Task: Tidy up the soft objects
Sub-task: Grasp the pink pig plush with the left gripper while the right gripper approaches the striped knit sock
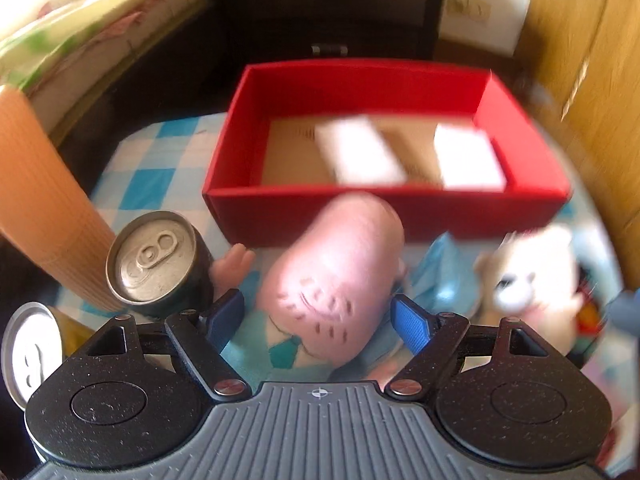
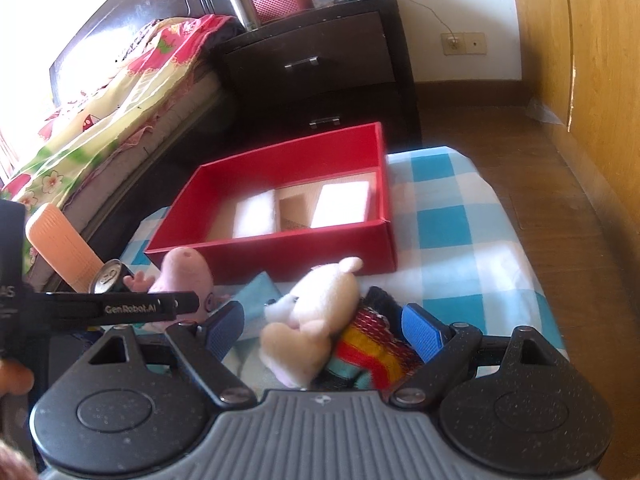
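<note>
A pink pig plush (image 1: 336,276) lies on the blue-checked cloth just in front of the red box (image 1: 280,208). My left gripper (image 1: 320,318) hangs over it, open, its blue pads either side of the pig's head without pressing on it. A white plush animal (image 1: 528,280) lies to the pig's right. In the right wrist view the white plush (image 2: 316,316) lies between the blue pads of my open right gripper (image 2: 324,332), beside a striped knitted item (image 2: 372,348). The pink pig (image 2: 184,276) and the red box (image 2: 280,248) lie further off.
Two drink cans (image 1: 160,260) (image 1: 32,352) and an orange ribbed cup (image 1: 44,216) stand at the left. A light blue cloth (image 1: 444,276) lies between the plushes. A dark nightstand (image 2: 320,64) stands behind the box, a bed (image 2: 100,120) to the left, a wooden wardrobe (image 2: 592,60) to the right.
</note>
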`<state>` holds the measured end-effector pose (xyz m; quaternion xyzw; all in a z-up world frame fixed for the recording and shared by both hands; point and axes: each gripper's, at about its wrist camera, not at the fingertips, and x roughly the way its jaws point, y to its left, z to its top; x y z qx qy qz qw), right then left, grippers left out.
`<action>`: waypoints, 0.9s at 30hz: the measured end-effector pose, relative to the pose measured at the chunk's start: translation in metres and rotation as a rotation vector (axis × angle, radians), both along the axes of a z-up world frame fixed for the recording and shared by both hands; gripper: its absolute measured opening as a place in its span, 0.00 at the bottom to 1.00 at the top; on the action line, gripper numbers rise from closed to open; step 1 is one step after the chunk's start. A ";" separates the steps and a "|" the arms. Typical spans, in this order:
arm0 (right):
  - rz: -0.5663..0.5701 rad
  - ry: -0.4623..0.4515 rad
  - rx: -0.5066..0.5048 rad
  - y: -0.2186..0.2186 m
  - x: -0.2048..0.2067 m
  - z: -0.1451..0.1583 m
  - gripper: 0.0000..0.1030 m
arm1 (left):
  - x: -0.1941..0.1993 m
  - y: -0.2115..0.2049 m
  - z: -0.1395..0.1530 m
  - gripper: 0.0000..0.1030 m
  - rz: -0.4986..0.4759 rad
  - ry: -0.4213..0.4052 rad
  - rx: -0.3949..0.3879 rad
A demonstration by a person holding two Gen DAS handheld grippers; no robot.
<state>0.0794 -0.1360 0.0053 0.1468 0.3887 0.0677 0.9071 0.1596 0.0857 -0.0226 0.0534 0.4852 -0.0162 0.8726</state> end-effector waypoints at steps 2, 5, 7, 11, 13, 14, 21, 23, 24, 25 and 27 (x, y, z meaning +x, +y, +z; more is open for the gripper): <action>-0.007 0.010 0.004 -0.007 0.000 -0.002 0.64 | -0.005 -0.006 -0.003 0.78 -0.033 0.007 0.039; -0.014 0.020 0.014 -0.018 0.001 -0.003 0.64 | -0.015 -0.006 -0.002 0.78 -0.049 0.047 0.036; -0.016 0.023 0.030 -0.023 0.001 -0.001 0.64 | -0.023 -0.001 0.000 0.78 -0.062 0.059 0.008; -0.015 0.014 0.056 -0.028 -0.001 0.006 0.64 | -0.043 0.018 0.008 0.78 -0.020 0.108 -0.131; -0.009 -0.001 0.056 -0.028 -0.003 0.011 0.64 | -0.053 0.023 0.010 0.78 -0.026 0.132 -0.187; -0.010 -0.004 0.055 -0.028 -0.004 0.012 0.65 | -0.058 0.025 0.009 0.79 -0.019 0.139 -0.199; -0.004 0.005 0.053 -0.031 -0.006 0.011 0.65 | -0.045 0.031 -0.027 0.76 0.110 0.237 -0.105; 0.008 0.003 0.046 -0.032 -0.007 0.010 0.65 | -0.045 0.034 -0.028 0.71 0.125 0.241 -0.123; 0.012 0.003 0.040 -0.032 -0.006 0.009 0.65 | -0.046 0.039 -0.027 0.67 0.136 0.241 -0.136; 0.011 0.009 0.037 -0.034 -0.005 0.007 0.65 | -0.049 0.041 -0.025 0.66 0.141 0.245 -0.157; 0.011 0.026 0.043 -0.037 -0.003 0.004 0.65 | -0.055 0.051 -0.025 0.66 0.162 0.259 -0.218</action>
